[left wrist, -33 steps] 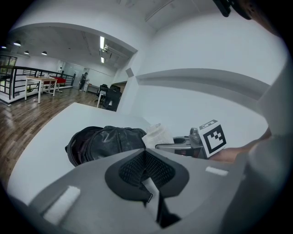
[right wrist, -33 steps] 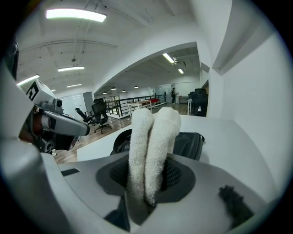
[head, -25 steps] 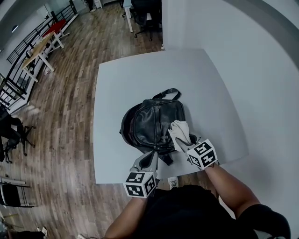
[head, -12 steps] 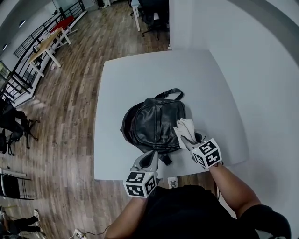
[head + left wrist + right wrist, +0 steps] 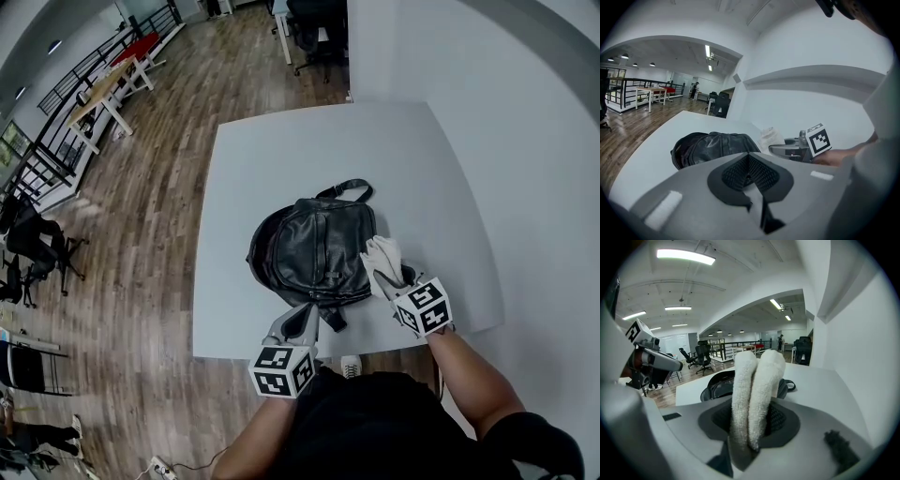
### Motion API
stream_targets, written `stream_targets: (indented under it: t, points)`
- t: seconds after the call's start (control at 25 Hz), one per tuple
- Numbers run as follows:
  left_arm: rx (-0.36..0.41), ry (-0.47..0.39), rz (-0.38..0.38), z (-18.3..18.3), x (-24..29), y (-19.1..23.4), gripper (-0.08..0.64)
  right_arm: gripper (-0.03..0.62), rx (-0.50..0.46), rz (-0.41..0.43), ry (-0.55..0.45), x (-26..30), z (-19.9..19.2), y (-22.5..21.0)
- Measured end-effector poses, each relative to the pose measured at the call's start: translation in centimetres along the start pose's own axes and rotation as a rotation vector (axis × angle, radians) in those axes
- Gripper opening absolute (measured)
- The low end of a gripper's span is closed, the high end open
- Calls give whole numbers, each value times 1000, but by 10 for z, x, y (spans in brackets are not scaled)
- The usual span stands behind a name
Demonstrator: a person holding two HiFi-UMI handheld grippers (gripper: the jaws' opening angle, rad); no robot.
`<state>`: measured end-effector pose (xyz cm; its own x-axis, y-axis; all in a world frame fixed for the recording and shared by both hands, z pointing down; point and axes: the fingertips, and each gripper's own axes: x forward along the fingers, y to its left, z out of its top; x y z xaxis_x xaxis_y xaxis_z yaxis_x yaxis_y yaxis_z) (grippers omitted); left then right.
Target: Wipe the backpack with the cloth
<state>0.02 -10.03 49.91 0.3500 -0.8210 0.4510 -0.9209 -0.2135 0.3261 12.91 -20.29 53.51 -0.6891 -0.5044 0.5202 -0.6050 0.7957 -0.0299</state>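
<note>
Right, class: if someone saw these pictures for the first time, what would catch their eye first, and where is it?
The black leather backpack stands out, lying flat in the middle of the white table. Next is the white cloth, folded and clamped in the right gripper at the bag's right side. The left gripper sits shut and empty at the table's near edge.
</note>
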Motion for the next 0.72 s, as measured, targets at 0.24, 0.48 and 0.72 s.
stream_targets:
  t: [0.24, 0.48, 0.72]
  points:
    - [18, 2, 14, 5, -4, -3, 8, 127, 39, -25, -31, -14, 3, -10]
    - [100, 30, 39, 10, -8, -5, 8, 127, 143, -8, -109, -25, 12, -11]
    - [95, 35, 40, 21, -15, -2, 8, 127, 206, 9, -188, -34, 27, -3]
